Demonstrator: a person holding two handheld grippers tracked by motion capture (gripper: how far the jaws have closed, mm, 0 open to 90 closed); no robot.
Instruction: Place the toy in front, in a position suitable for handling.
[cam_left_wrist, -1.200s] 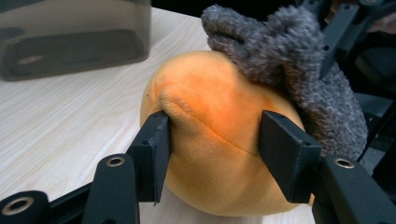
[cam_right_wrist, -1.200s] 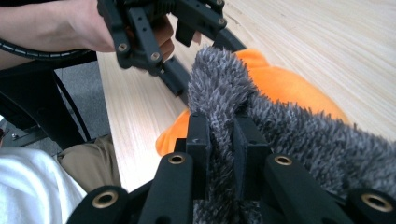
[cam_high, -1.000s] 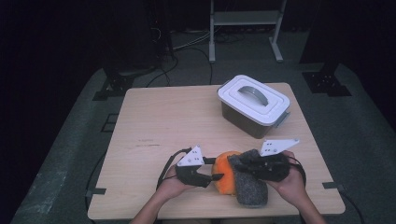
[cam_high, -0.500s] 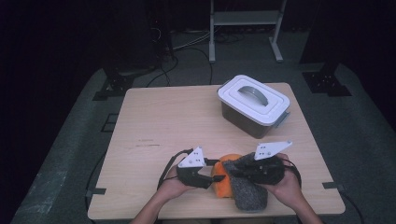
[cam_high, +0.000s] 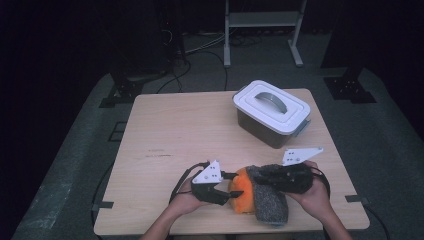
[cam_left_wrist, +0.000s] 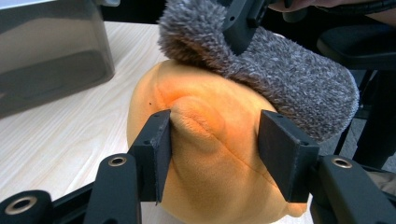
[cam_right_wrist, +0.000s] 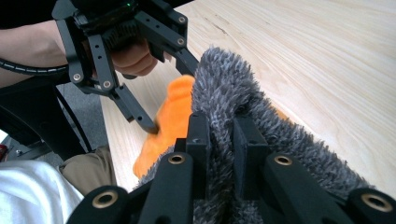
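Note:
An orange plush ball (cam_high: 240, 194) lies near the table's front edge, partly under a grey fuzzy cover (cam_high: 271, 204). My left gripper (cam_high: 229, 189) reaches in from the left and is shut on the orange plush (cam_left_wrist: 210, 154), pinching a fold of it between its pads (cam_left_wrist: 161, 140). My right gripper (cam_high: 261, 176) comes from the right and is shut on the upper edge of the grey fuzzy cover (cam_right_wrist: 224, 88), holding it against the ball. The left gripper's fingertip (cam_right_wrist: 150, 127) touches the orange plush (cam_right_wrist: 170, 121) in the right gripper view.
A lidded white-topped storage box (cam_high: 271, 111) with a grey handle stands at the table's back right; its wall (cam_left_wrist: 51, 51) is close behind the plush. The wooden table (cam_high: 180, 135) stretches left and back. Dark floor with cables surrounds it.
The right gripper with the grey cover swayed slightly left and came back. The left gripper kept its place on the orange plush.

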